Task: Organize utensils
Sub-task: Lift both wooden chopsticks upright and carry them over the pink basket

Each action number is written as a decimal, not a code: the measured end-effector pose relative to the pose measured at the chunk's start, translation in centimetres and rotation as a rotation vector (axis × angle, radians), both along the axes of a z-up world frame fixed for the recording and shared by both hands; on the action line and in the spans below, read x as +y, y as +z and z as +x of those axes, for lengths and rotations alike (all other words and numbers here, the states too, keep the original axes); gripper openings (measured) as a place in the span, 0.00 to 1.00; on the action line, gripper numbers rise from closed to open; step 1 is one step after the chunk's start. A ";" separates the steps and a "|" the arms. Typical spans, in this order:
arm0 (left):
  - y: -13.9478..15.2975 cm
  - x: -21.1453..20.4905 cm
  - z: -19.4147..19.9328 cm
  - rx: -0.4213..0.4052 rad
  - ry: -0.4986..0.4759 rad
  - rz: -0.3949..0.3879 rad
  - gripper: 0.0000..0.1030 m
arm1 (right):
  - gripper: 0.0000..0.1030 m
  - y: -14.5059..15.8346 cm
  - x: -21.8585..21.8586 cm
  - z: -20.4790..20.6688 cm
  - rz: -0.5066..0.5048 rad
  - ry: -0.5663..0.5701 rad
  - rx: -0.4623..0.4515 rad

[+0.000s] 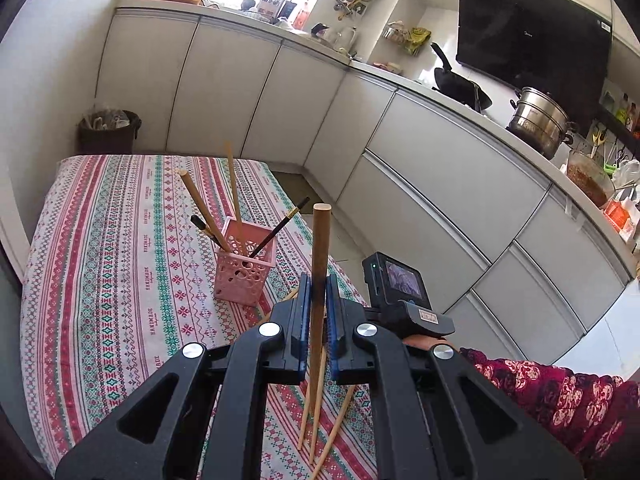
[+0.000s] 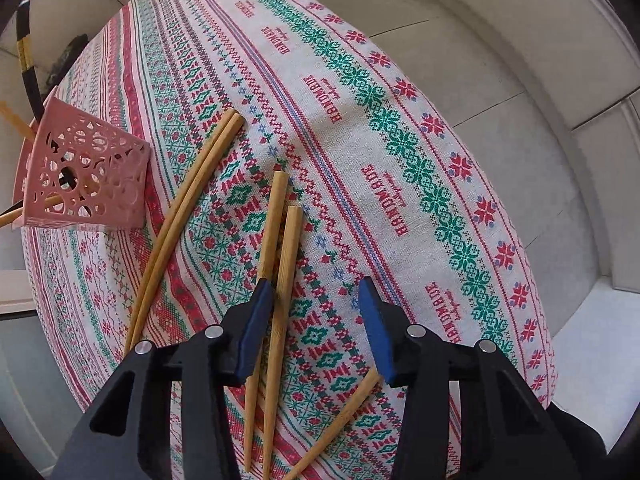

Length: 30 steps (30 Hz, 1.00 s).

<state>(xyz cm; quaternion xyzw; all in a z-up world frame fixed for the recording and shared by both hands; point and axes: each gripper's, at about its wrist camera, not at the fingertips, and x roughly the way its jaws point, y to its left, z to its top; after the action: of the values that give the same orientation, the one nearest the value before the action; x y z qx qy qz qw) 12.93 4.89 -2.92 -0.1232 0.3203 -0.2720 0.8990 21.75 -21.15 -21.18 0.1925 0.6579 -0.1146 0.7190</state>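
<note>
Two grippers: left gripper [image 1: 317, 300] clamps one brown chopstick [image 1: 321, 248] upright, raised beside the pink holder [image 1: 245, 276]; right gripper [image 2: 316, 312], jaws part-spread and empty, points down over loose bamboo chopsticks [image 2: 280, 272] lying on the patterned tablecloth [image 2: 400, 160].

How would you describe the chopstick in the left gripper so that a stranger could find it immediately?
Look at the table with the patterned tablecloth, just in front of the pink holder. The left gripper is shut on a brown chopstick. It alone stands upright and is darker than the pale bamboo chopsticks lying flat on the cloth.
</note>
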 end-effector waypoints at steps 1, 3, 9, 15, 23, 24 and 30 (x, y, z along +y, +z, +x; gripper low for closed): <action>0.0 0.1 0.0 -0.001 0.001 0.000 0.07 | 0.42 0.0 0.4 0.1 -0.021 0.015 0.005; 0.2 0.1 -0.2 -0.002 0.006 0.006 0.07 | 0.36 0.0 1.5 0.2 -0.091 0.072 0.016; 0.8 0.5 -0.8 -0.020 0.021 0.007 0.07 | 0.26 0.1 4.7 0.9 -0.159 0.116 -0.006; 1.2 0.6 -1.4 -0.045 0.036 0.017 0.07 | 0.08 1.3 4.9 0.0 0.044 0.054 -0.232; 1.3 -0.4 -1.9 -0.057 0.030 0.047 0.07 | 0.08 10.6 3.9 -6.7 0.057 0.182 -0.704; 1.4 -0.5 -1.9 -0.062 0.030 0.051 0.07 | 0.08 11.5 3.8 -7.3 0.061 0.192 -0.732; 2.6 -1.5 -2.3 -0.110 0.046 0.052 0.07 | 0.08 16.1 1.9 -10.6 0.065 0.219 -0.860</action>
<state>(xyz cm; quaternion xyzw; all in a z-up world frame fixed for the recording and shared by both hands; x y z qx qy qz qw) 10.66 3.37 -0.34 -0.0918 0.2744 -0.2493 0.9242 11.20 -19.30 -5.03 0.1741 0.3190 0.0734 0.9287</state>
